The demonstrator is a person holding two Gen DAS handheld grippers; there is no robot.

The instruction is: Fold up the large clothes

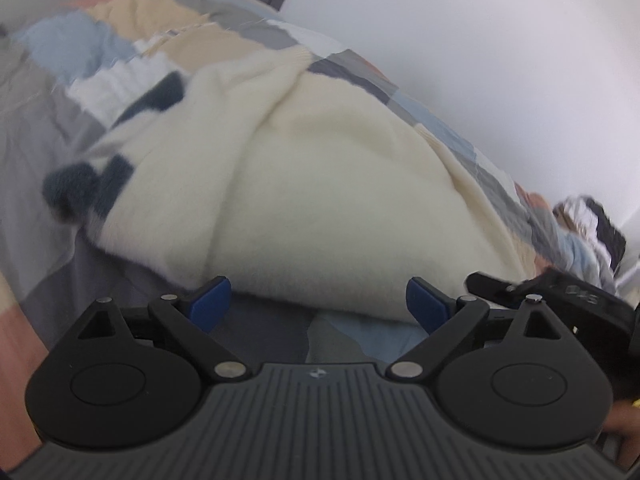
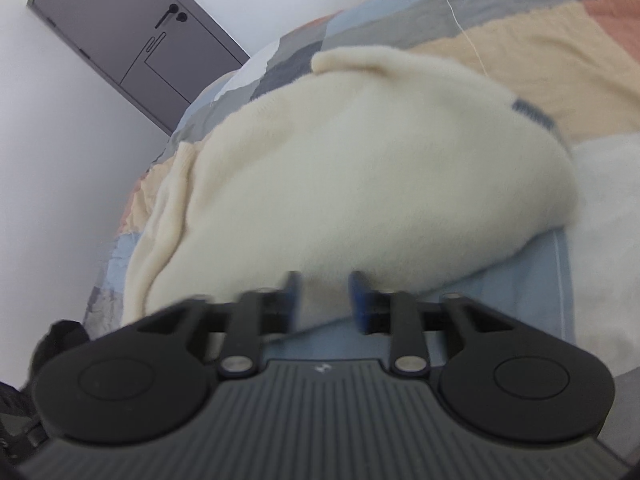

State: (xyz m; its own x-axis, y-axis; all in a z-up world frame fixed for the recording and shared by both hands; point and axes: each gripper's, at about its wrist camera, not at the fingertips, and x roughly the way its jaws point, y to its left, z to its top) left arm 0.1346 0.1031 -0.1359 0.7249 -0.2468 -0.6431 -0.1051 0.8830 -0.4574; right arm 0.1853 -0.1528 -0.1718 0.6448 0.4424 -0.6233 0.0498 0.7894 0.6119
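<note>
Left wrist view: cream sweater (image 1: pixel 320 184) lies heaped on the bed, its near hem close to the bed's near edge, navy patches toward the left. Left gripper (image 1: pixel 318 306) is spread wide, nothing between its pads, hem just ahead. Right gripper (image 2: pixel 322 296) is parted too, hem between the blue pads; contact unclear through blur. Patchwork quilt (image 1: pixel 100 40) underneath, door (image 2: pixel 120 32) beyond. Step looks like between folds, fabric let go. Next likely calls for regripping an edge.
</note>
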